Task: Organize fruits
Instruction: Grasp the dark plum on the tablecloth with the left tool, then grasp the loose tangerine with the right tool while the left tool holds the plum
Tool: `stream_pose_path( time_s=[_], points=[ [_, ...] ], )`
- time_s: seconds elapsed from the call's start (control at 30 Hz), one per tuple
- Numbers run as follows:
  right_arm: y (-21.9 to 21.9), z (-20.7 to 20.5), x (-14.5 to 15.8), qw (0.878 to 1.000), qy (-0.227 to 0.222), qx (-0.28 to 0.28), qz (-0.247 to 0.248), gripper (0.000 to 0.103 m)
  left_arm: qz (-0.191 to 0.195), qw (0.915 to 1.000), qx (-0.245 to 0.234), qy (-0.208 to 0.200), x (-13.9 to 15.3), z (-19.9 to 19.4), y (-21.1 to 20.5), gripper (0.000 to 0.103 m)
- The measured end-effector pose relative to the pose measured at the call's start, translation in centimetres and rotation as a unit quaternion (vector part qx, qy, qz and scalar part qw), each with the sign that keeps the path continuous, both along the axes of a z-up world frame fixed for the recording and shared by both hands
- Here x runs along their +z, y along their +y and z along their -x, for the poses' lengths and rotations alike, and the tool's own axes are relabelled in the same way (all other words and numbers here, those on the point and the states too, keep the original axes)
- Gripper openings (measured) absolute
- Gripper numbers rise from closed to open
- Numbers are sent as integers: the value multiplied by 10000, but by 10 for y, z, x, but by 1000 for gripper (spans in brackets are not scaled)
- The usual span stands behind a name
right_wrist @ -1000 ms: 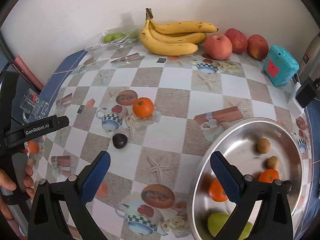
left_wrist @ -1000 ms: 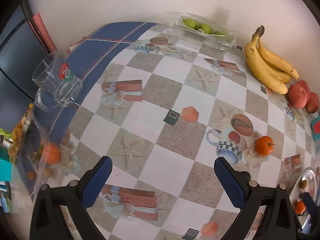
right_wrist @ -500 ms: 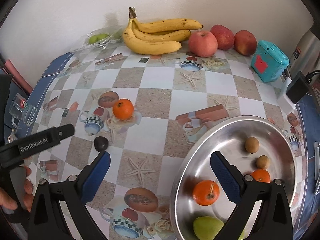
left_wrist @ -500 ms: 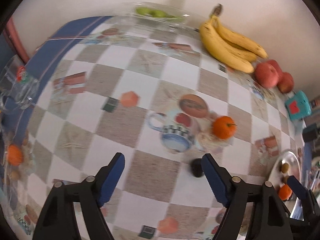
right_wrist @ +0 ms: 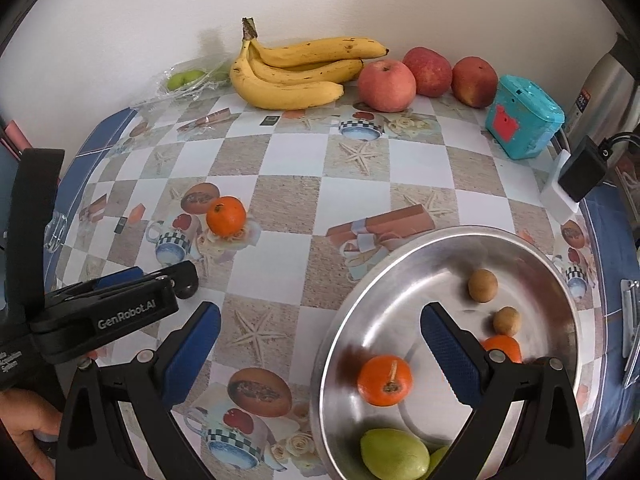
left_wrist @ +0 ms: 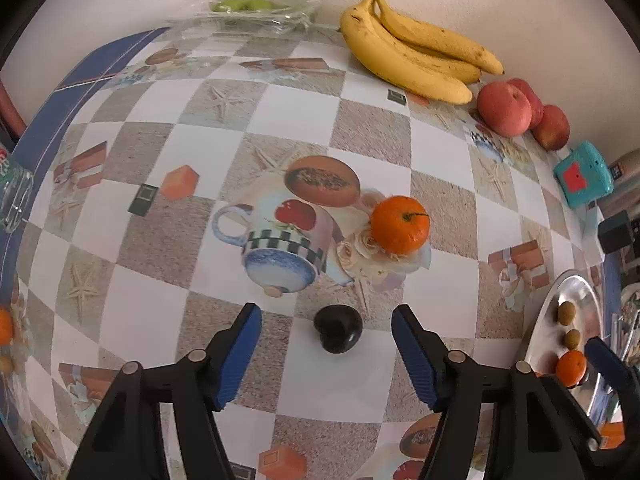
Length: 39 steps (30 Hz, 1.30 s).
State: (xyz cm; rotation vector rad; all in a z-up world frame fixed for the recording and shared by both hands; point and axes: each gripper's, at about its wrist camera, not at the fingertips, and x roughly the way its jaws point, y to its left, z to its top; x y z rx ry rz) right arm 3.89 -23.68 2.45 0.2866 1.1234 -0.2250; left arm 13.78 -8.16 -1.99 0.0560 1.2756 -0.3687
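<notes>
Since a second ago my left gripper [left_wrist: 326, 330] has swung across the checked tablecloth [left_wrist: 288, 120] from the glass-mug side, and its jaws have been narrowing as it came; a small dark fruit [left_wrist: 338, 329] now lies between the blue pads [left_wrist: 240, 356], with clear gaps on both sides, so nothing is gripped and the fingers stand released around it. The fruit rests on the cloth, just in front of the printed teacup picture, and a loose orange [left_wrist: 400, 224] sits a little beyond it to the right. From the right wrist camera I see the left gripper [right_wrist: 182, 280] entering low at the left edge, its tip hiding most of the dark fruit there, and a hand [right_wrist: 24, 436] on its handle. My right gripper [right_wrist: 320, 346] hangs spread wide above the near rim of the metal bowl [right_wrist: 400, 248], one pad over the cloth and the other over the bowl, holding nothing. Inside the bowl I count two oranges [right_wrist: 384, 380], two small brown fruits [right_wrist: 483, 285] and green fruit [right_wrist: 394, 454] at the near edge. Along the wall lie the bananas [right_wrist: 296, 72], three red apples [right_wrist: 386, 86], a bag of green fruit [right_wrist: 188, 78] and a teal box [right_wrist: 522, 122]
</notes>
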Motion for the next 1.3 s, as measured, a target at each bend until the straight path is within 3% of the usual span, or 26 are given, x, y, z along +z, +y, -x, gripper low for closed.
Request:
stream_pose_path(
  time_s=[0.23,0.43,0.8,1.3],
  points=[
    [-7,4,-1,10000,40,-54,-18,100,-196,9997,-138,7,-10,3,-11,48],
    [-7,4,-3,10000,76,-47,-15,100,-134,9998,-138,39,-10,1,-14,30],
    [-3,2,-7,9999,127,31,74,100,129,9999,34,66,3,-1,1,27],
    [17,-12,-8,9994,98,295,178,100,479,9974,507,-205,34,-16,34,27]
  ],
)
